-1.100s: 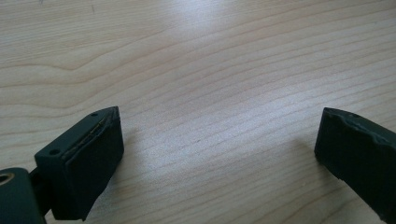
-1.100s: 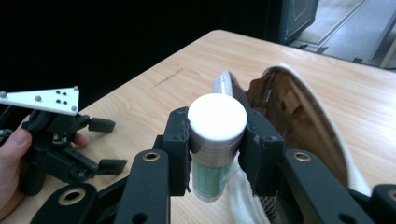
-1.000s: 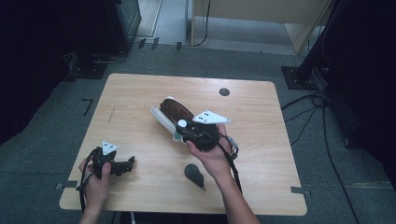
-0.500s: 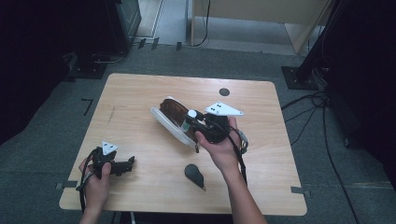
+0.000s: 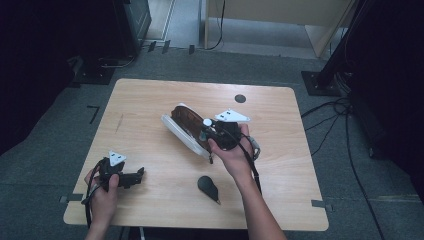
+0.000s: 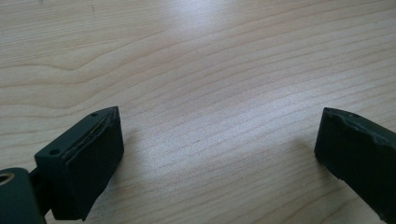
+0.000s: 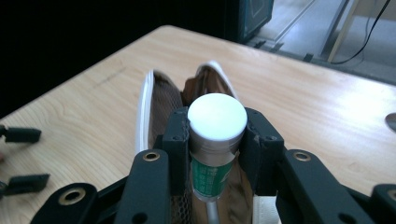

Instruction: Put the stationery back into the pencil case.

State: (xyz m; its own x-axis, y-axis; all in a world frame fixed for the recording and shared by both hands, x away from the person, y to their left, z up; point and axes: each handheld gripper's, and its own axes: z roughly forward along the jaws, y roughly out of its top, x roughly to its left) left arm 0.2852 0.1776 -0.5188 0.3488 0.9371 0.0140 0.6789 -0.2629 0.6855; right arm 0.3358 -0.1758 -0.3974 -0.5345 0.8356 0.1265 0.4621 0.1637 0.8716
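An open pouch [image 5: 182, 122] with a white rim and brown mesh lining lies at the middle of the table [image 5: 150, 100]. My right gripper [image 5: 210, 129] hovers at the pouch's near right end, shut on a tube with a white cap [image 5: 206, 122]. In the right gripper view the tube [image 7: 216, 119] stands between the black jaws, green label below the cap, with the open pouch [image 7: 156, 100] right behind it. My left gripper [image 5: 136, 174] rests open near the table's front left. Its jaws [image 6: 219, 144] are spread wide over bare wood.
A dark teardrop-shaped object [image 5: 207, 186] lies on the table near the front, between my forearms. A small dark round spot [image 5: 240, 98] marks the far right of the tabletop. Dark stands and cables surround the table on the floor.
My right gripper with the tube has risen a little and shifted toward the far right over the pouch's end. The left gripper has stayed put.
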